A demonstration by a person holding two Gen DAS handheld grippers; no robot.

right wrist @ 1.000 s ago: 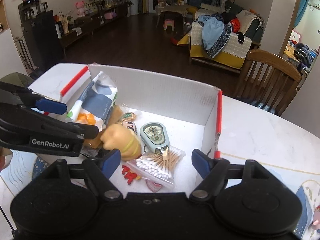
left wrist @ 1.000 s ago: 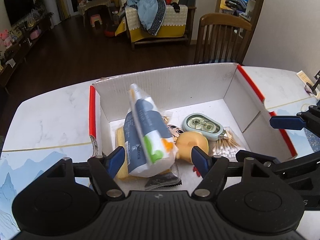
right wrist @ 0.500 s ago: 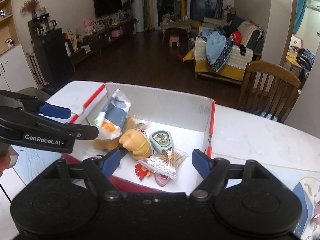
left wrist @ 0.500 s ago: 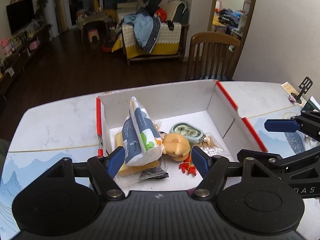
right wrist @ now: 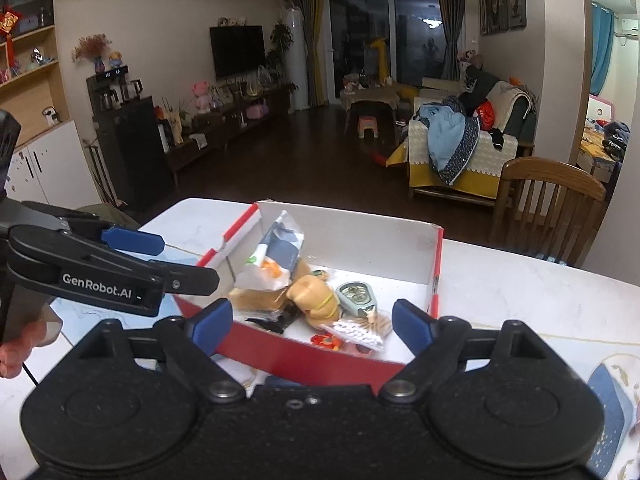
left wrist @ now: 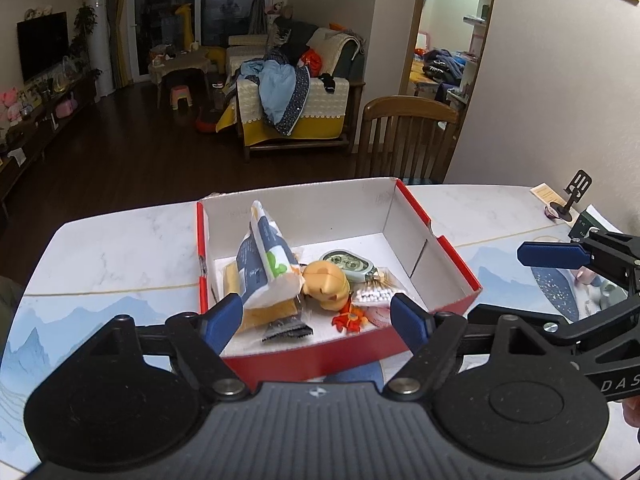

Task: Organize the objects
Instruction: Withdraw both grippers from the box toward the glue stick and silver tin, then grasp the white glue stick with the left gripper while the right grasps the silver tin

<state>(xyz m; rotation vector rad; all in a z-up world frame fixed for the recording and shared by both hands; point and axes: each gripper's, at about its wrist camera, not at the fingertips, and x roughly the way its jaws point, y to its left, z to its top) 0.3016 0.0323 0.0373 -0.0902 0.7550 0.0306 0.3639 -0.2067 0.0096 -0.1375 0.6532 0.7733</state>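
A red box with white inside walls (left wrist: 312,356) (right wrist: 438,256) stands on the marble table. In it lie a tall blue-and-white pouch (left wrist: 262,260) (right wrist: 276,254), a yellow toy figure (left wrist: 326,280) (right wrist: 312,292), a green oval case (left wrist: 348,264) (right wrist: 356,296), a bag of cotton swabs (left wrist: 374,294) (right wrist: 360,328), a flat yellow pack (left wrist: 264,312) and a small dark sachet (left wrist: 286,332). My left gripper (left wrist: 318,320) hovers before the box's near wall, its jaws opening and empty. My right gripper (right wrist: 312,326) is likewise in front of the box, jaws opening, nothing between them.
A wooden chair (left wrist: 404,136) (right wrist: 548,204) stands behind the table's far edge. At the table's right end are a black phone stand (left wrist: 572,196) and papers. A hand (right wrist: 16,344) grips the left tool's handle. Blue patterned placemats (left wrist: 60,324) cover the near table.
Both grippers pulled back and rose away from the box, so its red near wall now shows. Their jaws widened. The box's contents stayed put.
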